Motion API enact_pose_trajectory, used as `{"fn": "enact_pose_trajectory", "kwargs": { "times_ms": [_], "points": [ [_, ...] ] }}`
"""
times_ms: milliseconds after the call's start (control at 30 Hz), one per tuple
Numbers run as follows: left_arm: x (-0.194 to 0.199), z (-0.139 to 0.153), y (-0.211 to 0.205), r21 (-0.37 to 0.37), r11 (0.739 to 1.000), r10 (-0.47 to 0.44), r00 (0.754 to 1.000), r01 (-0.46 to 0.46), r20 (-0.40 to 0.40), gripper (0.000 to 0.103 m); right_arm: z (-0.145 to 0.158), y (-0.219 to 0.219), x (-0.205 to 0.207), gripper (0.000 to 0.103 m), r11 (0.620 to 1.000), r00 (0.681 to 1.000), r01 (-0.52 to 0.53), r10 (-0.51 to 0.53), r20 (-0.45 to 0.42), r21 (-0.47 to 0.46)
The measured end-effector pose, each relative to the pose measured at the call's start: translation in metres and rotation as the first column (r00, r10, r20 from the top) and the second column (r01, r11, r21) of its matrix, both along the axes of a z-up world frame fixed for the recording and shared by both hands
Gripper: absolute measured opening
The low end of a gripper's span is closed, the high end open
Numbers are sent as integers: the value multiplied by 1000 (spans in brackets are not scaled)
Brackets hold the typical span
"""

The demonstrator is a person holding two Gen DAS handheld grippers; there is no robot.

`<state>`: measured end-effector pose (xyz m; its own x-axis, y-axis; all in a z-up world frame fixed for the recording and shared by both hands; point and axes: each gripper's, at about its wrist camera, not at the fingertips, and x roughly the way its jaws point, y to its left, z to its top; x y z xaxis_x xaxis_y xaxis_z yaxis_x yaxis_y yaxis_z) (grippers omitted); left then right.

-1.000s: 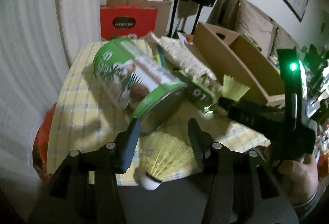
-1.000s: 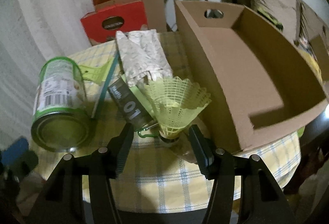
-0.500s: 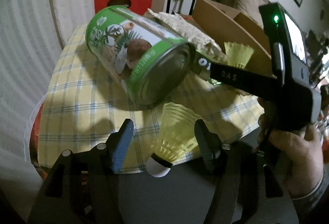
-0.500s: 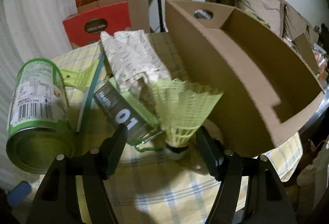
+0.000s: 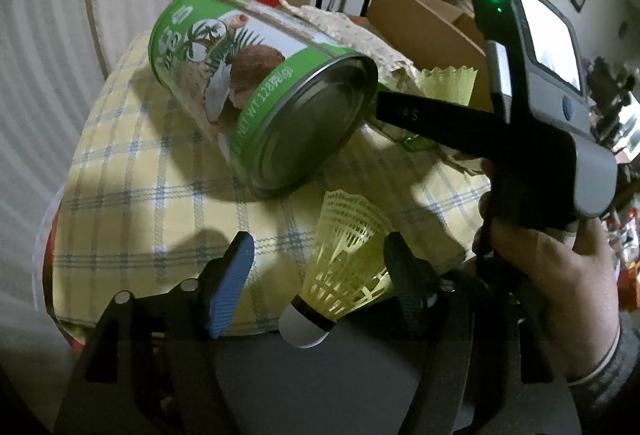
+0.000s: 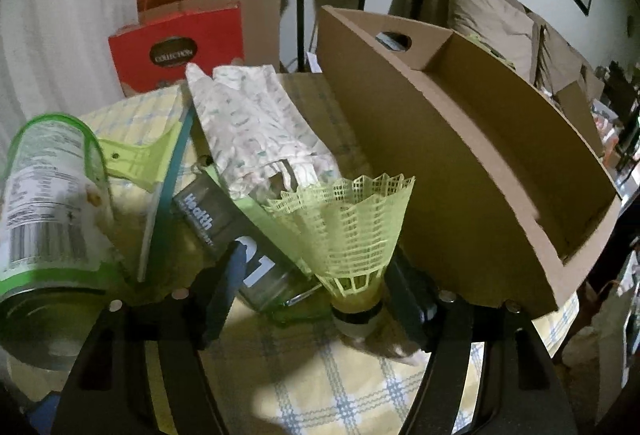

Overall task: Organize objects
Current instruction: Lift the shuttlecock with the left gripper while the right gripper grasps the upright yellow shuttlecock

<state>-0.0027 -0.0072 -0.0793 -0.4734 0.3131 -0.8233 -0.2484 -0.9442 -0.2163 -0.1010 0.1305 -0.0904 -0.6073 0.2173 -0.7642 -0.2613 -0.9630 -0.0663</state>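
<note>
While both sets of jaws have just been opening, the left gripper point(image 5: 316, 259) and right gripper point(image 6: 312, 275) each straddle, ungripped, a yellow shuttlecock point(image 5: 348, 259) point(image 6: 352, 231) on the checked tablecloth point(image 5: 160, 171).

Table layout from my two claws

A can point(image 5: 256, 91) lies on its side on the tablecloth point(image 5: 132, 191), left of the box point(image 6: 460, 171); a shuttlecock point(image 6: 352, 235) stands between my right claw's point(image 6: 316, 275) fingers, just before the box, and another point(image 5: 340, 275) lies between my left claw's point(image 5: 316, 263)
</note>
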Motion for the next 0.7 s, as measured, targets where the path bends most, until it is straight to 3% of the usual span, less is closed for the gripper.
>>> {"fn": "enact_pose_trajectory", "kwargs": {
  "times_ms": [300,467,567,700],
  "points": [
    [1,-7,14,-8,999,-46,999,46,27,66,-2,-2,-5,75,1000,999,-27,27,-28,15],
    [6,-6,22,8,996,-87,995,87,41,41,1,-7,-3,47,997,996,-74,76,-42,38],
    [10,-3,23,1,996,-88,996,88,27,32,2,-6,-4,44,995,995,-96,97,-38,23],
    [11,2,15,46,997,-57,998,56,30,24,8,1,0,40,990,990,-129,126,-60,-58]
  ]
}}
